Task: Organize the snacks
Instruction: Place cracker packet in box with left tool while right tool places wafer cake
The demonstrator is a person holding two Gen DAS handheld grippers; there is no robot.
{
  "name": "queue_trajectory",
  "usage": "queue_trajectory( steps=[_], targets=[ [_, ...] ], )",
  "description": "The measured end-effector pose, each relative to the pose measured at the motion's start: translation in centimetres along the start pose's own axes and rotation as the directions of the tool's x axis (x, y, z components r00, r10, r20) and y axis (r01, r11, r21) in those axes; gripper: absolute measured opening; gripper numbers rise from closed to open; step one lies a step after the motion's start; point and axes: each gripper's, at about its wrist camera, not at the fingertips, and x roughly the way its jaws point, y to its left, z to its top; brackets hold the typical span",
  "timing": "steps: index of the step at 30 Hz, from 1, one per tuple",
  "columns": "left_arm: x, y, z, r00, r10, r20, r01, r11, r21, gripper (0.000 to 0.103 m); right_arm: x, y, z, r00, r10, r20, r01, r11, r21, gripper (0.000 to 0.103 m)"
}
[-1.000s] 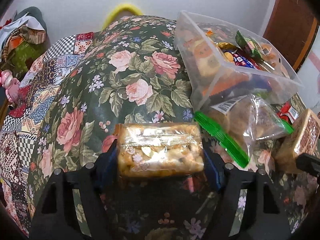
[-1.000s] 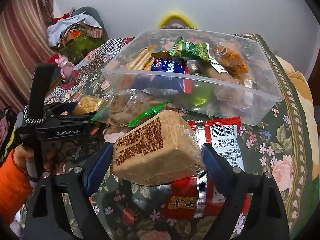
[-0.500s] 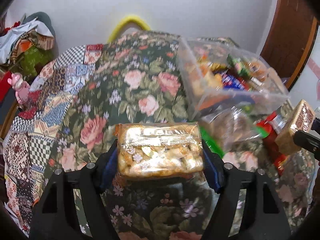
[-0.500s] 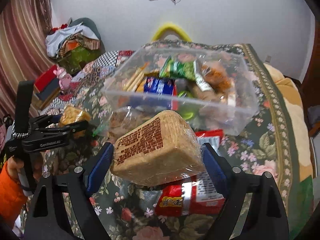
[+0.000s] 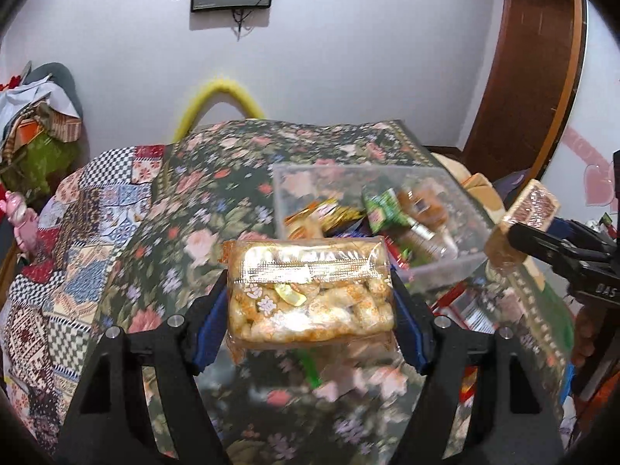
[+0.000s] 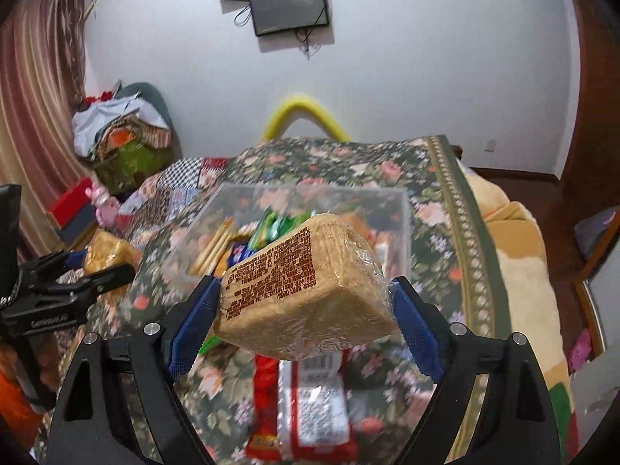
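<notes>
The left gripper [image 5: 310,302] holds a clear pack of puffed snacks [image 5: 308,294] between its jaws, in the air above the flowered cloth [image 5: 193,209]. The right gripper [image 6: 302,310] has its jaws closed on a wrapped tan block [image 6: 306,290], lifted above a red packet [image 6: 306,407]. The clear box [image 5: 457,209] is already quite full (many packets inside). I think both wrappers are slippery film, so a pack may slide out. Also the two grippers may collide when they reach the box together.
</notes>
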Motion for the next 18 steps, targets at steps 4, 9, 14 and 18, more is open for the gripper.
queue_trajectory(
  steps=[4, 9, 14, 18],
  targets=[
    [1.5, -1.3, 1.0, 1.000, -0.012, -0.003, 0.012, 1.000, 0.009, 0.074, 1.1, -0.8, 0.8, 1.000, 0.006, 0.000, -0.006, 1.000, 0.018, 0.086],
    [4.0, -2.7, 2.0, 0.999, -0.028, -0.024, 0.029, 0.999, 0.018, 0.074, 3.3, -1.6, 1.0, 1.000, -0.004, -0.025, 0.005, 1.000, 0.025, 0.086],
    [6.1, -3.6, 2.9, 0.999, -0.038, -0.032, 0.039, 0.999, 0.031, 0.074, 5.6, -2.3, 1.0, 0.998, -0.016, -0.058, 0.017, 1.000, 0.025, 0.086],
    [7.6, -4.2, 3.6, 0.998, -0.041, -0.037, 0.042, 0.998, 0.044, 0.074, 6.8, -2.8, 1.1, 0.997, -0.027, -0.075, 0.028, 0.999, 0.015, 0.087]
  ],
)
